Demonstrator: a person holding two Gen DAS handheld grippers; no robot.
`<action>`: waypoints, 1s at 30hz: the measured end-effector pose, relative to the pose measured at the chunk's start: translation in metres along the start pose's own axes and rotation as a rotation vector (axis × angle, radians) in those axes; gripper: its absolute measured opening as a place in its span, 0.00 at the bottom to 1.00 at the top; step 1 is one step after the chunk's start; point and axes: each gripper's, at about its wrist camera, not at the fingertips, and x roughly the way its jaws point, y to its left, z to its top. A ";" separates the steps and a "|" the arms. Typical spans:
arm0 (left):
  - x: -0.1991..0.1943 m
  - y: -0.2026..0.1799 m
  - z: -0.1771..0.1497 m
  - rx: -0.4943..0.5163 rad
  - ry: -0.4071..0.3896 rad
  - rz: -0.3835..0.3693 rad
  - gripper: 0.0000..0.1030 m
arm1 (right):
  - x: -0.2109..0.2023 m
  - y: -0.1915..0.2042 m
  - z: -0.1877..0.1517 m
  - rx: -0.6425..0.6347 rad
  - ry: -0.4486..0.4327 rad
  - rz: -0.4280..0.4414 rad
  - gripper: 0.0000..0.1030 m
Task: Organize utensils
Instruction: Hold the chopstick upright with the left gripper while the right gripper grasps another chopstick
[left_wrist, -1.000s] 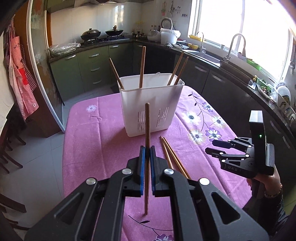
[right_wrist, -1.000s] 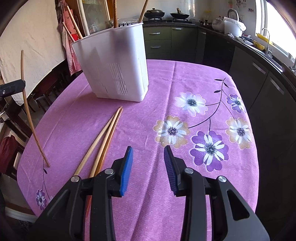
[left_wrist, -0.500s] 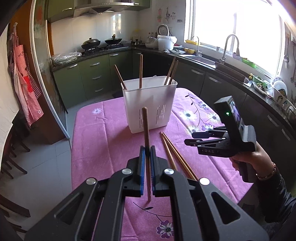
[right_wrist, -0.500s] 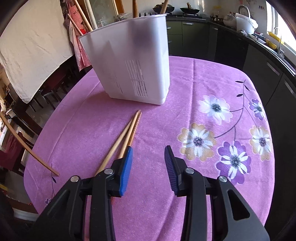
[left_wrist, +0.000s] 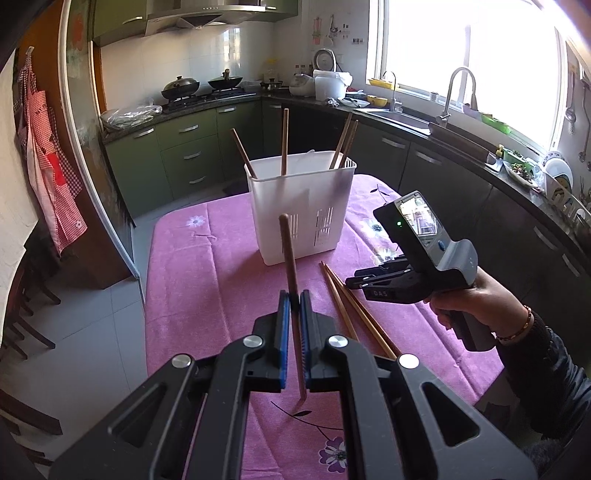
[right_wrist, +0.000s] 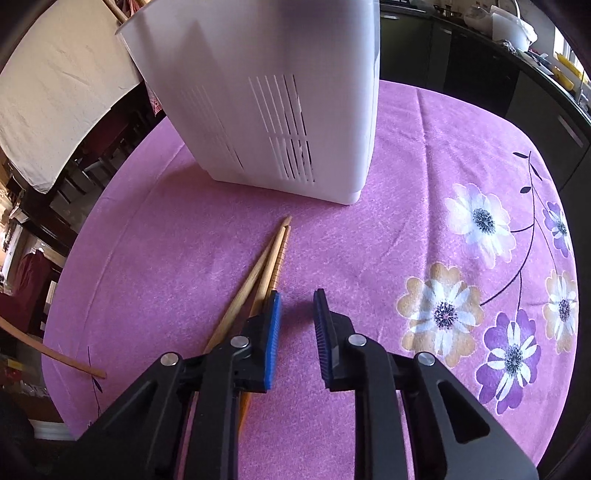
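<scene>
A tabletop (left_wrist: 207, 266) under a pink flowered cloth carries a tall white slotted plastic utensil holder (left_wrist: 301, 214) toward its far edge, with four brown wooden chopsticks (left_wrist: 283, 147) standing inside and leaning against the rim. Nearer the front edge, the black left claw (left_wrist: 292, 325) with blue pads is clamped tight on a single dark brown wooden chopstick (left_wrist: 290, 258), held almost upright above the cloth, its tip hanging free just over the fabric. To its right, a person's hand (left_wrist: 476, 299) lowers the black right claw (right_wrist: 297, 332), whose jaws have just been closing and stand a little apart with nothing between them. Its left pad sits just beside a pair of light wooden chopsticks (right_wrist: 267, 258) lying flat on the cloth, their ends pointing at the holder's near corner.
</scene>
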 end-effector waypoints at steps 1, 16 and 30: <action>0.000 0.001 0.000 -0.001 0.000 0.000 0.06 | 0.000 0.000 0.001 0.000 0.001 0.003 0.18; 0.001 0.003 0.000 -0.001 0.001 0.002 0.06 | 0.002 0.021 0.003 -0.040 0.017 -0.002 0.17; 0.003 0.007 -0.002 0.001 0.002 0.003 0.06 | 0.020 0.047 0.015 -0.091 0.043 -0.086 0.17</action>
